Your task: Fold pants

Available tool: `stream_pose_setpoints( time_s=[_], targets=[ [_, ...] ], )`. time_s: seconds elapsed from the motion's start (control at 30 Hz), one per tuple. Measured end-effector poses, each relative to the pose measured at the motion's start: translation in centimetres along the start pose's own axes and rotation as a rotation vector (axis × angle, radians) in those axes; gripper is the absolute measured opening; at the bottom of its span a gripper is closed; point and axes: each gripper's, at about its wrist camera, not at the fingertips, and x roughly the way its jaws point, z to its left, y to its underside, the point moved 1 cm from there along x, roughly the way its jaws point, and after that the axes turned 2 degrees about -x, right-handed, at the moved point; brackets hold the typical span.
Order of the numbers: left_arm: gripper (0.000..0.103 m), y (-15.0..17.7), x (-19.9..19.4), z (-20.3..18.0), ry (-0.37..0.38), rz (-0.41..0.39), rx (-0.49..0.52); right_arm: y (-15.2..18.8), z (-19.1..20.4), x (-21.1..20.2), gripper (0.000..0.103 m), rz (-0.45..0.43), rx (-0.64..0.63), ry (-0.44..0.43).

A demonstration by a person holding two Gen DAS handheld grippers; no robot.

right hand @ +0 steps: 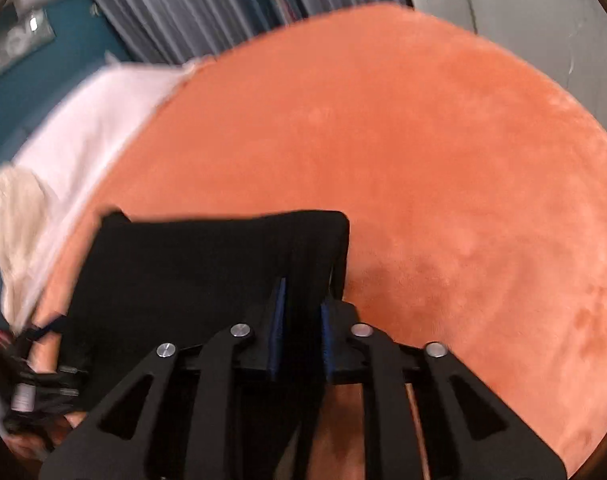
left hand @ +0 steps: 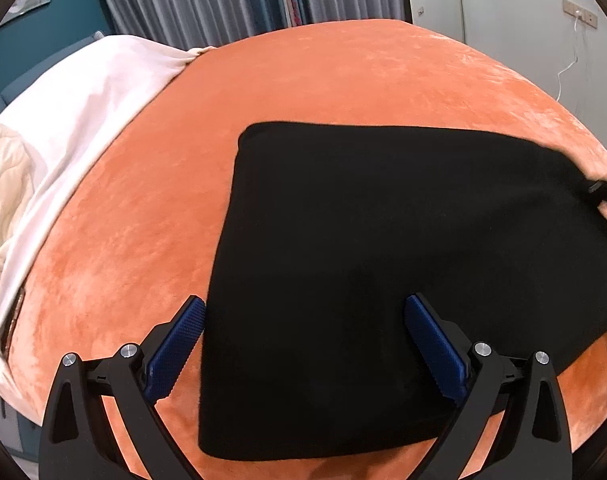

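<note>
The black pants (left hand: 383, 264) lie folded into a flat rectangle on the orange bed cover (left hand: 303, 80). My left gripper (left hand: 303, 312) is open and empty, its blue pads (left hand: 175, 348) spread above the near left part of the pants. In the right wrist view, my right gripper (right hand: 301, 304) is shut on the right edge of the black pants (right hand: 207, 272), with cloth between the blue pads (right hand: 277, 320). The right gripper also shows at the right edge of the left wrist view (left hand: 605, 188). The right wrist view is blurred.
A pale pink blanket (left hand: 83, 120) and a cream quilt (left hand: 3, 184) lie along the bed's left side. Grey curtains (left hand: 207, 0) and a white wall with a socket and cable (left hand: 579, 16) stand behind. The left hand and gripper show at the right view's lower left (right hand: 35, 372).
</note>
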Motion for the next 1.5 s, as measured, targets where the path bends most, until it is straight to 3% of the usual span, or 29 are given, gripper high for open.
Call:
stream_pose_setpoints(
  time_s=[0.07, 0.1, 0.2, 0.3, 0.37, 0.4, 0.5, 0.53, 0.6, 0.73, 0.83, 0.97, 1.03, 1.07, 1.13, 1.2, 1.27, 1.3, 1.37, 1.47, 1.5],
  targets=[
    [0.098, 0.0, 0.0, 0.2, 0.011, 0.0, -0.007, -0.5, 2.5, -3.9, 0.017, -0.13, -0.036, 0.044],
    [0.098, 0.0, 0.1, 0.2, 0.016, -0.001, -0.011, -0.8, 3.6, -4.7, 0.017, -0.152, -0.053, 0.032],
    [0.098, 0.1, 0.2, 0.3, 0.025, -0.002, -0.019, -1.8, 8.5, -4.5, 0.017, -0.112, -0.116, -0.108],
    [0.098, 0.2, 0.1, 0.6, 0.038, 0.002, -0.024, -1.9, 11.5, 0.3, 0.016, -0.013, -0.202, -0.074],
    [0.098, 0.5, 0.1, 0.9, 0.057, 0.005, -0.03, -1.4, 10.2, 3.6, 0.015, 0.063, -0.178, -0.001],
    [0.098, 0.4, 0.1, 0.9, 0.073, 0.006, -0.03, -1.0, 8.5, 5.3, 0.004, 0.093, -0.146, 0.046],
    [0.098, 0.6, 0.3, 1.2, 0.093, 0.003, -0.032, -0.6, 6.3, 4.8, 0.0, 0.069, 0.04, -0.021],
    [0.098, 0.7, 0.4, 1.4, 0.094, 0.002, -0.033, -0.6, 6.9, 3.9, 0.004, 0.047, 0.053, -0.013],
    [0.098, 0.9, 0.2, 1.9, 0.12, 0.003, -0.056, -1.0, 10.6, 2.0, 0.006, 0.004, -0.032, -0.019],
    [0.098, 1.9, -0.8, 3.4, 0.139, 0.005, -0.095, -0.8, 18.8, 3.6, 0.006, 0.071, -0.184, -0.178],
    [0.098, 3.0, -1.7, 4.8, 0.137, 0.0, -0.108, -0.6, 25.1, 8.8, 0.006, 0.137, -0.272, -0.214],
    [0.098, 4.4, -1.0, 6.1, 0.157, 0.027, -0.125, -0.8, 30.1, 16.7, 0.005, 0.224, -0.277, -0.2],
    [0.098, 4.5, -0.5, 6.8, 0.138, 0.027, -0.148, 0.3, 28.9, 18.0, 0.0, 0.286, -0.328, -0.172],
    [0.098, 4.5, -0.4, 7.2, 0.165, 0.03, -0.156, 0.2, 29.8, 17.8, 0.0, 0.29, -0.352, -0.16],
    [0.098, 4.4, 0.1, 8.1, 0.232, 0.053, -0.199, -0.5, 30.9, 15.9, 0.001, 0.234, -0.385, -0.153],
    [0.098, 4.5, 0.9, 8.6, 0.28, 0.087, -0.227, -0.9, 30.4, 14.6, 0.002, 0.172, -0.353, -0.172],
    [0.098, 4.5, 1.1, 8.9, 0.302, 0.093, -0.243, -0.2, 28.8, 16.6, 0.0, 0.245, -0.34, -0.14],
    [0.098, 4.4, 1.0, 8.9, 0.305, 0.095, -0.239, 0.0, 27.5, 16.0, 0.0, 0.24, -0.278, -0.197],
    [0.098, 4.5, 0.4, 9.0, 0.295, 0.083, -0.212, -0.3, 25.6, 12.0, 0.0, 0.162, -0.227, -0.202],
    [0.098, 4.7, -0.5, 9.0, 0.266, 0.06, -0.183, 0.5, 20.4, 4.6, 0.006, 0.006, -0.189, -0.103],
    [0.098, 4.7, -0.6, 8.9, 0.257, 0.058, -0.179, 1.0, 18.4, 3.4, 0.006, -0.003, -0.151, -0.078]
  ],
)
